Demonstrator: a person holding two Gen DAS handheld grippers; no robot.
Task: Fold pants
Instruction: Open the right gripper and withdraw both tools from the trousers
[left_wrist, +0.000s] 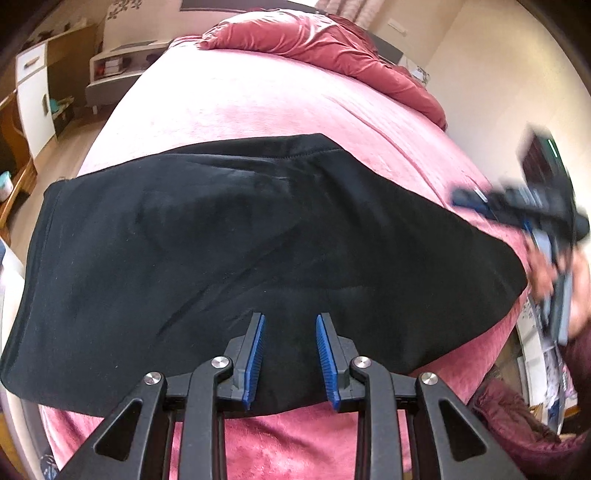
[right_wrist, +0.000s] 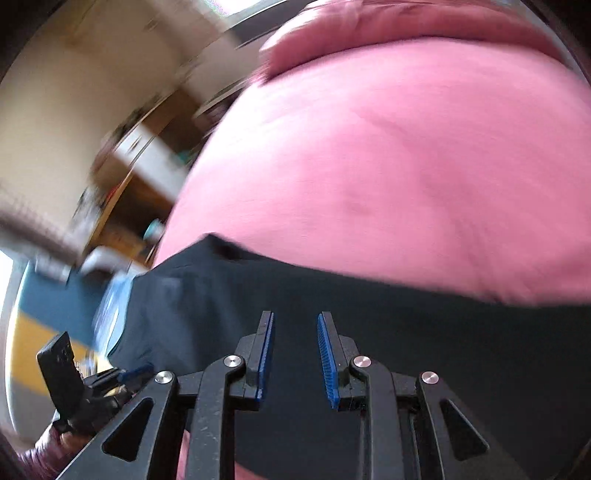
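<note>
Black pants (left_wrist: 258, 240) lie folded flat across a pink bed (left_wrist: 258, 99), waistband to the left. My left gripper (left_wrist: 290, 317) hovers over their near edge, jaws apart, nothing between the blue pads. Blurred by motion, my right gripper (left_wrist: 465, 197) sits at the pants' right end, held by a person's hand (left_wrist: 546, 269). In its own view the right gripper (right_wrist: 295, 314) is open above the black pants (right_wrist: 406, 332), pads empty, with the pink bed (right_wrist: 369, 147) beyond.
A crumpled red duvet (left_wrist: 314, 40) lies at the head of the bed. Left of the bed stand a white cabinet (left_wrist: 33, 85) and a low shelf unit (left_wrist: 114, 62) on a wooden floor. A pale wall is at the right.
</note>
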